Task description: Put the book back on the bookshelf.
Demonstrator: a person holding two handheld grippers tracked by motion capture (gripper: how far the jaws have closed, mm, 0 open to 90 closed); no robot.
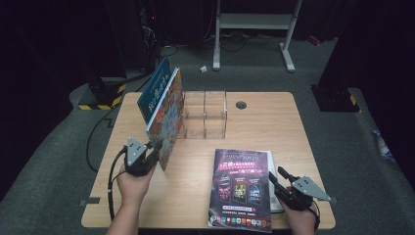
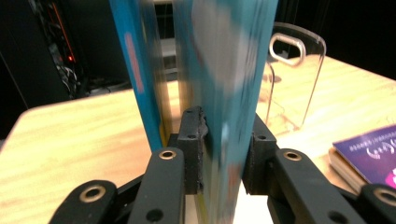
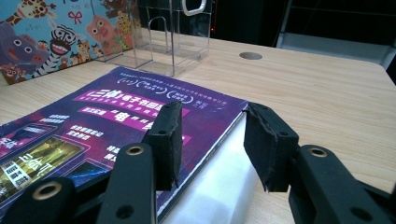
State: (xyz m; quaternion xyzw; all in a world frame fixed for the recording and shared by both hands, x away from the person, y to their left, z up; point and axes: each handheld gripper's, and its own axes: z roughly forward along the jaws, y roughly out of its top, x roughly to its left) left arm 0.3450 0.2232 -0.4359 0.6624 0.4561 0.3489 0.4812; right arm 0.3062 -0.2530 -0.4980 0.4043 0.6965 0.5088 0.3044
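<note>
The left gripper point(image 1: 147, 155) clamps the cartoon-cover book point(image 1: 166, 117) upright beside the clear rack point(image 1: 205, 115); keep it vertical and slide it in gently. The right gripper point(image 1: 280, 182) rests half-open astride the purple book point(image 1: 241, 188) edge, gripping nothing.

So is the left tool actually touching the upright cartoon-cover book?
Touching. The left gripper view shows the left tool with both pads pressed on the cartoon-cover book.
</note>
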